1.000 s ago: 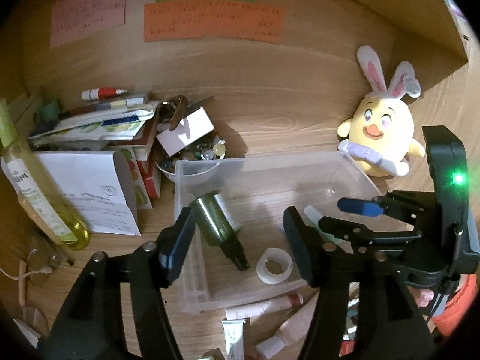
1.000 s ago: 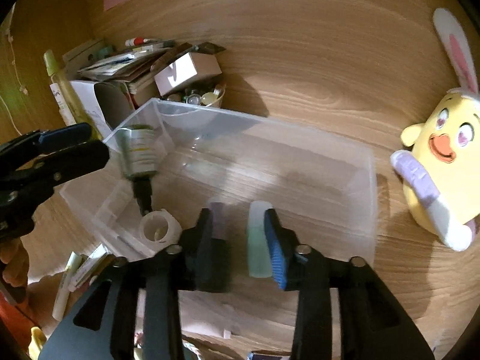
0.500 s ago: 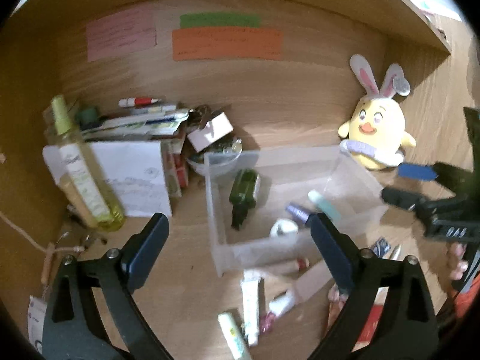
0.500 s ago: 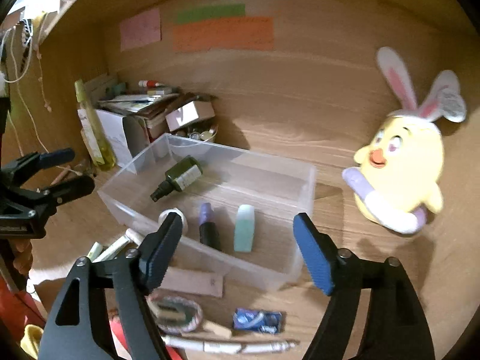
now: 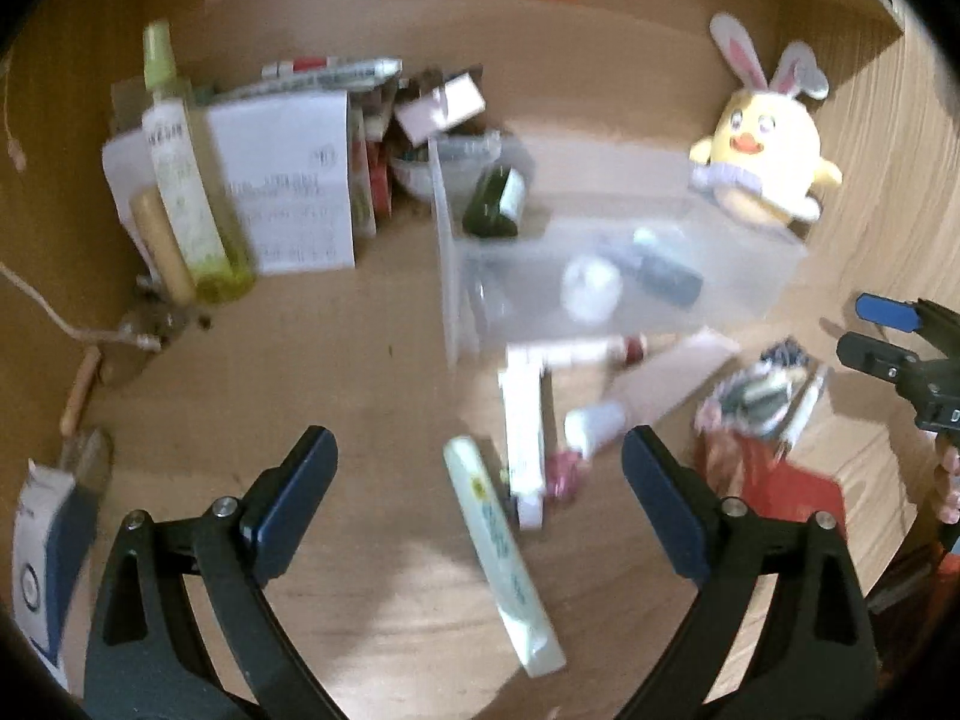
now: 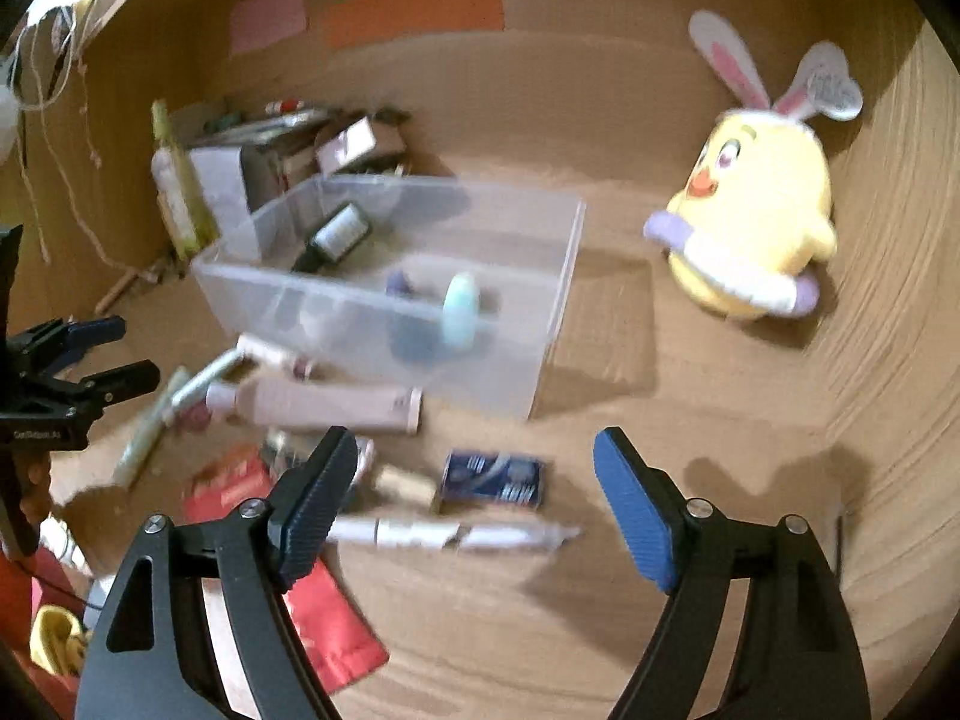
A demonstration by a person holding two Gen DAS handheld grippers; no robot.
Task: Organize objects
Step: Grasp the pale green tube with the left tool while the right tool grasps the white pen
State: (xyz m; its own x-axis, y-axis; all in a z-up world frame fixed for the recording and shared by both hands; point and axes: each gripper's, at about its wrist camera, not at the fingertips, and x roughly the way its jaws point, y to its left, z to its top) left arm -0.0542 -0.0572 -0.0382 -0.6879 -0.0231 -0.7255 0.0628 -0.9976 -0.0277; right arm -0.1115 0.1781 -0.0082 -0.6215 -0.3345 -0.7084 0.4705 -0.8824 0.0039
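Observation:
A clear plastic bin (image 5: 456, 276) (image 6: 558, 276) stands on the wooden desk. It holds a dark green bottle (image 5: 495, 201) (image 6: 336, 237), a white tape roll (image 5: 591, 288), a dark tube (image 5: 663, 276) and a mint tube (image 6: 461, 312). Loose tubes lie in front of the bin: a pale green tube (image 5: 501, 552), a white tube (image 5: 525, 426) and a pink tube (image 6: 324, 405). My left gripper (image 5: 480, 510) is open and empty above the pale green tube. My right gripper (image 6: 474, 498) is open and empty above a blue packet (image 6: 495, 477) and a white pen (image 6: 450, 534).
A yellow bunny plush (image 5: 759, 150) (image 6: 756, 228) sits right of the bin. Boxes and papers (image 5: 294, 180), a tall yellow-green bottle (image 5: 186, 192) and a small bowl (image 5: 414, 171) crowd the back left. A red pouch (image 6: 318, 600) lies near the front.
Both grippers have pulled back from the bin and down toward the loose items in front of it. Both stay open; the right one let go of the mint tube a second ago.

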